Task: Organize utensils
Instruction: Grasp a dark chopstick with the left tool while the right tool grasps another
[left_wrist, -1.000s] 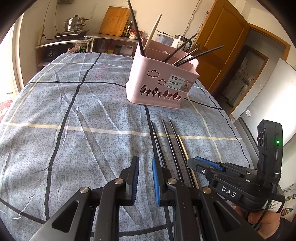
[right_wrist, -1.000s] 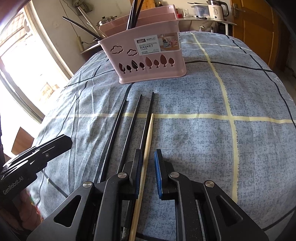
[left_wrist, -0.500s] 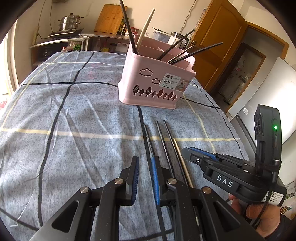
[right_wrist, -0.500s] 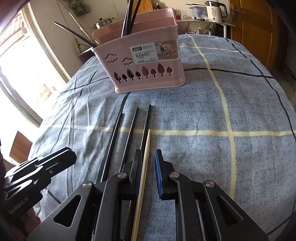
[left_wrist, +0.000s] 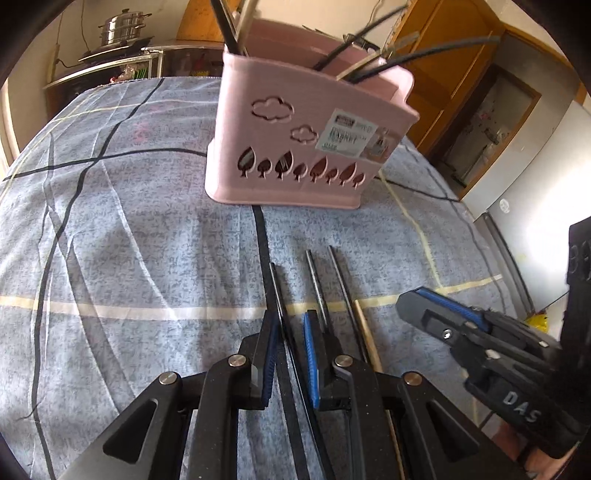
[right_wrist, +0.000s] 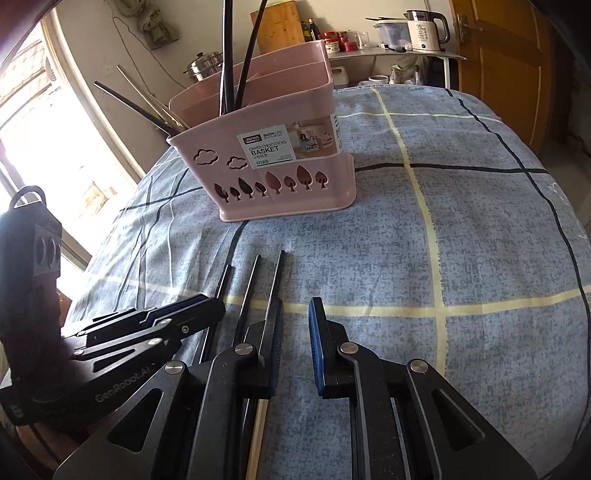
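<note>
Lying on the blue checked tablecloth (left_wrist: 129, 236) in front of the pink chopstick basket (left_wrist: 295, 147) are three black chopsticks and one pale wooden one, side by side. Their near ends are hidden beneath the grippers in both views, so their full length cannot be made out. In the left wrist view the leftmost black chopstick (left_wrist: 277, 295) runs between the fingers of the left gripper (left_wrist: 289, 325), whose blue pads stand apart on either side of it; whether they touch it cannot be told. The middle black chopstick (left_wrist: 317, 284) and the right black chopstick (left_wrist: 341, 280) lie just beside it, and the wooden chopstick (left_wrist: 364, 328) shows only a short stretch before passing under the gripper body.

All four point their far tips toward the basket, long axes running from the grippers to it, nearly parallel and fanning slightly. The tips stop short of the basket wall, leaving a strip of bare cloth between.

The right gripper (right_wrist: 296, 321) has its pads apart with nothing between them; the wooden chopstick (right_wrist: 260, 417) sits under its left finger, mostly covered. More chopsticks stand in the basket (right_wrist: 280, 147), their tops cut off by the frame edge.

To the right of the row the cloth lies open toward the table edge; on the left the two grippers sit close together.
</note>
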